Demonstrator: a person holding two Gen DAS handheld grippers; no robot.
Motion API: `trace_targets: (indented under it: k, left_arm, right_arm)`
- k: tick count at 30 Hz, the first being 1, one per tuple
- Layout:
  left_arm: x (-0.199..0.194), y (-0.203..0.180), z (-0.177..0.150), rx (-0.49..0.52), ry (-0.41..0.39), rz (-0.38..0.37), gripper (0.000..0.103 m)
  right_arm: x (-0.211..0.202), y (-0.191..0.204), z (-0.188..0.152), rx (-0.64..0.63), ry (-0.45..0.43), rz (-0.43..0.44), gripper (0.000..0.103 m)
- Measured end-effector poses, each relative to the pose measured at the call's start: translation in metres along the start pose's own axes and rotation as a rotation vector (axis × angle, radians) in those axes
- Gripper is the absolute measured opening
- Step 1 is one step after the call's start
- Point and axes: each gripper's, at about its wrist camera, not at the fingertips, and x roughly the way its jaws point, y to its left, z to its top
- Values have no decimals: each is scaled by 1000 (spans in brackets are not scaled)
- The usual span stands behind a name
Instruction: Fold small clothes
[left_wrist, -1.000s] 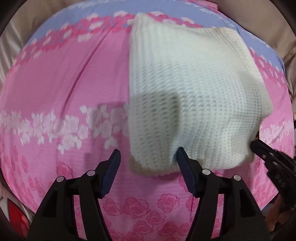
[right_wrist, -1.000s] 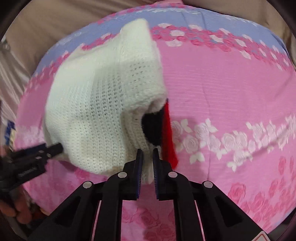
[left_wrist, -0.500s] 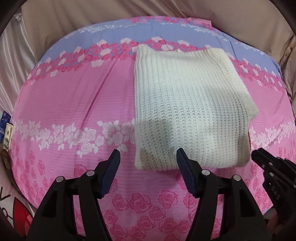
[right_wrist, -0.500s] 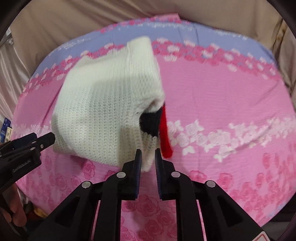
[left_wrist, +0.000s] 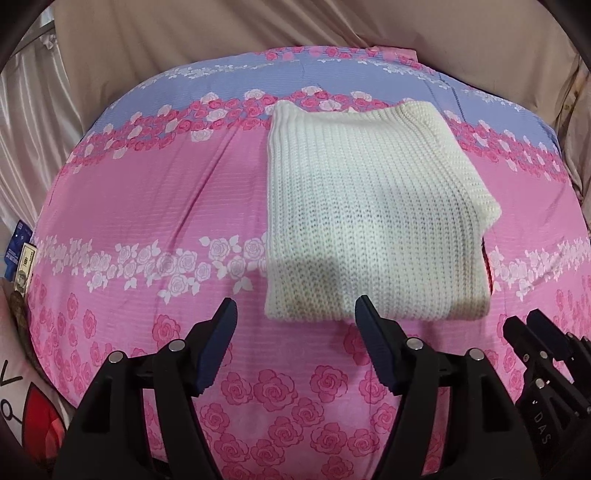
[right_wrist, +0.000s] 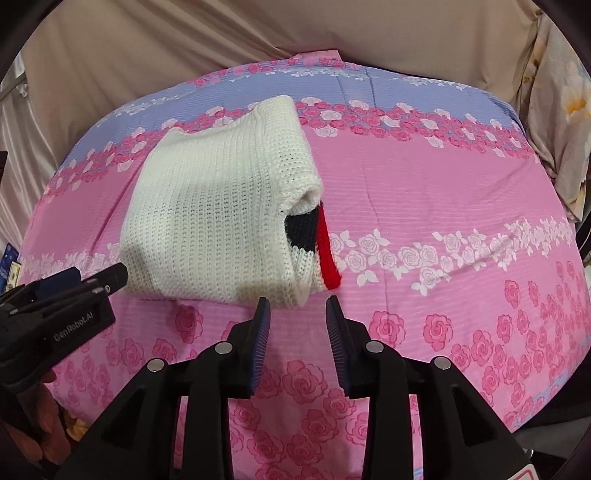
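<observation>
The left gripper (left_wrist: 295, 314) stands wide open and empty; the right gripper (right_wrist: 297, 306), its jaws just opening, holds nothing. Just beyond both lies the folded white knit sweater (left_wrist: 369, 221) on the pink floral bedspread (left_wrist: 147, 206), long axis running away from the jaws. Its near edge lies about equally close to both.

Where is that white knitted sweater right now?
The folded white knitted sweater lies flat on the pink rose-print bedsheet, right of centre in the left wrist view, just beyond the open left gripper and touching neither gripper.
</observation>
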Motion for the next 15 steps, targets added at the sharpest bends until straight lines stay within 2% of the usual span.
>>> trace_targets:
  k: [4, 7, 15]
  left_arm:
    - [-1, -4, -8, 9, 1, 4, 64]
    - [-2, -5, -12, 8, 2, 0, 69]
    - [-7, -10, -19, 23, -12, 11, 69]
  right_arm:
    - [-2, 5, -5, -14, -1, 4, 33]
    - [-4, 9, -8, -26, 1, 5, 36]
    - [-7, 18, -12, -45, -7, 15, 37]
